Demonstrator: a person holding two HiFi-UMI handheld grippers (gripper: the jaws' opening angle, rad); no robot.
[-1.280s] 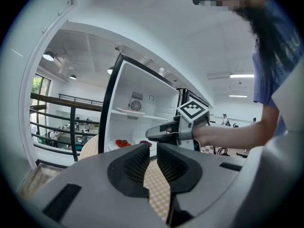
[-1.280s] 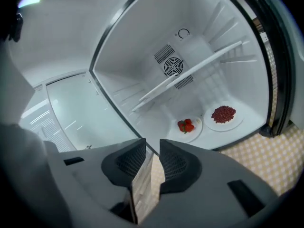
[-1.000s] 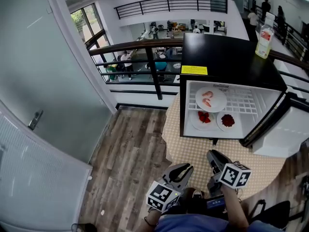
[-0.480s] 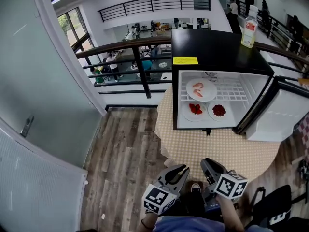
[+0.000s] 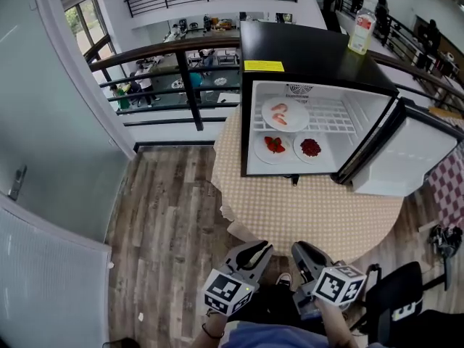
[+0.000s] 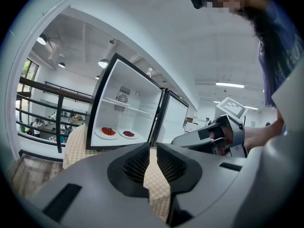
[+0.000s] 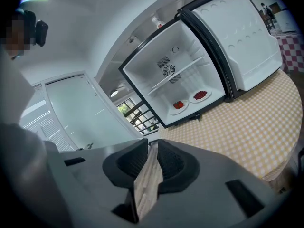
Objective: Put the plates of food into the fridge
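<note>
A black mini fridge (image 5: 312, 56) stands on the checked round table (image 5: 304, 216) with its door (image 5: 406, 154) swung open to the right. On its wire shelf sits a plate of shrimp (image 5: 284, 114). Below, side by side, are a plate of red fruit (image 5: 274, 146) and a plate of dark red food (image 5: 310, 148). Both grippers hang close to the person's body, off the table's near edge. My left gripper (image 5: 255, 251) has its jaws a narrow slit apart and holds nothing. The jaws of my right gripper (image 5: 303, 254) have just been closing, with nothing between them.
A bottle (image 5: 360, 32) stands on top of the fridge. A black railing (image 5: 167, 56) runs behind the table. A glass wall with a door (image 5: 43, 122) lines the left side. A black chair (image 5: 399, 303) stands at the lower right, on wood flooring (image 5: 174, 216).
Both grippers and the head view have drawn back from the fridge, from over the table's near edge to beyond it. The plates inside have not moved.
</note>
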